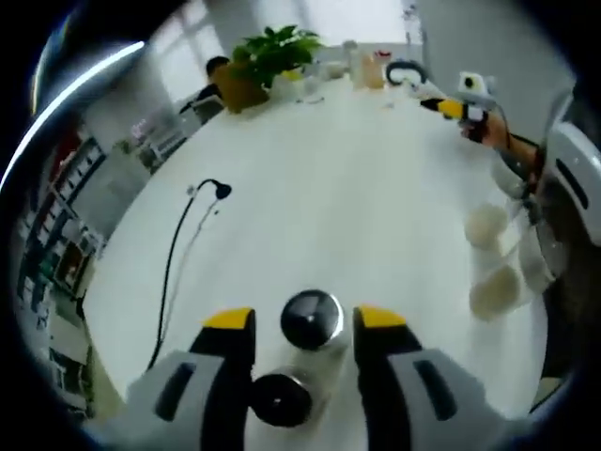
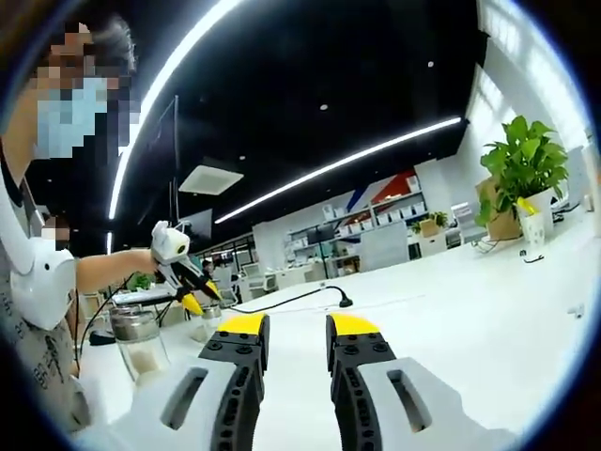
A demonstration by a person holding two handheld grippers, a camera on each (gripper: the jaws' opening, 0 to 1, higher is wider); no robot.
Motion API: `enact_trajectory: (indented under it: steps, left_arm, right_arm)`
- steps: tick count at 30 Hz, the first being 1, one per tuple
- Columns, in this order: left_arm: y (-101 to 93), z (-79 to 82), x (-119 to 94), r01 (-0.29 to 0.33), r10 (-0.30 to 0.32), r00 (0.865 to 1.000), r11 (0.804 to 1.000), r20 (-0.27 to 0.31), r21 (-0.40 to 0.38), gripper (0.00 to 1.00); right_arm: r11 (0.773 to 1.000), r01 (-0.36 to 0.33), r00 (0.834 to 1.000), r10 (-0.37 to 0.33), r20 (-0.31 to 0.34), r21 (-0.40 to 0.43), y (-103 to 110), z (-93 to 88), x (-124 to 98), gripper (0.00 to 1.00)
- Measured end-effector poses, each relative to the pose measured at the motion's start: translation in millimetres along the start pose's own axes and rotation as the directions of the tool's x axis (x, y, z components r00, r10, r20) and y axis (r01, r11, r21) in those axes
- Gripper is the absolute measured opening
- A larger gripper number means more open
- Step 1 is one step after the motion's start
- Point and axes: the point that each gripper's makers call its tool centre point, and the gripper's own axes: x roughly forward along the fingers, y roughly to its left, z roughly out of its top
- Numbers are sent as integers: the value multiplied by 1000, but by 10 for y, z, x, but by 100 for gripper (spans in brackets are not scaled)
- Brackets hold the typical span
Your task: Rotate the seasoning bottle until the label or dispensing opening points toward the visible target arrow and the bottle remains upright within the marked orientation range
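Jaws with yellow tips are rising from the bottom of the left gripper view, where the left gripper is standing wide open. A seasoning bottle with a shiny silver cap is sitting upright between the two tips, with gaps showing on both sides, so nothing is squeezing it. A second bottle with a dark cap is sitting lower down between the jaws, and its body is hard to see. Both are standing on a white table.

Further out, a black cable is curving across the table. On the right side, two pale jars are looking blurry and washed out. At the far end, a green plant is standing in a pot.

In the right gripper view, the right gripper is sitting a little open with nothing in it, pointing out over the table. To the left, a person's hand is holding the left gripper down at the small bottles, and they are too small to make out well. A glass jar with a metal lid is standing nearer, at the left edge. No arrow mark is clear enough to see on the table.
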Motion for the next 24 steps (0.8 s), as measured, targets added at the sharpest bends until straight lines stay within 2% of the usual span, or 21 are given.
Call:
enact_trajectory:
  steps: [3, 5, 7, 10, 14, 24]
  left_arm:
    - [-46, -65, 51, 41, -40, 998, 999, -42, 13, 44]
    - [-65, -92, 92, 56, -52, 996, 997, -66, 60, 43]
    - [-56, -101, 119, 46, -42, 996, 997, -79, 55, 41]
    - [-108, -91, 136, 63, -56, 994, 995, -91, 79, 40]
    - [-76, -130, 173, 60, -48, 991, 993, -126, 97, 38]
    - [-80, -149, 211, 83, -72, 988, 994, -138, 76, 37]
  right_arm:
    - [1000, -4, 1000, 4, -4, -3, 2, 1, 6, 23]
    - [1000, -3, 1000, 3, 3, 5, 0, 8, 13, 23]
    - [1000, 12, 1000, -12, 18, 6, -13, 31, 20, 23]
    - [1000, 2, 999, -2, 34, 19, 17, 57, 22, 23]
    - [1000, -2, 999, 1, 39, 23, 22, 59, 38, 23]
    - [999, 4, 999, -6, 46, 35, 11, 34, 4, 23]
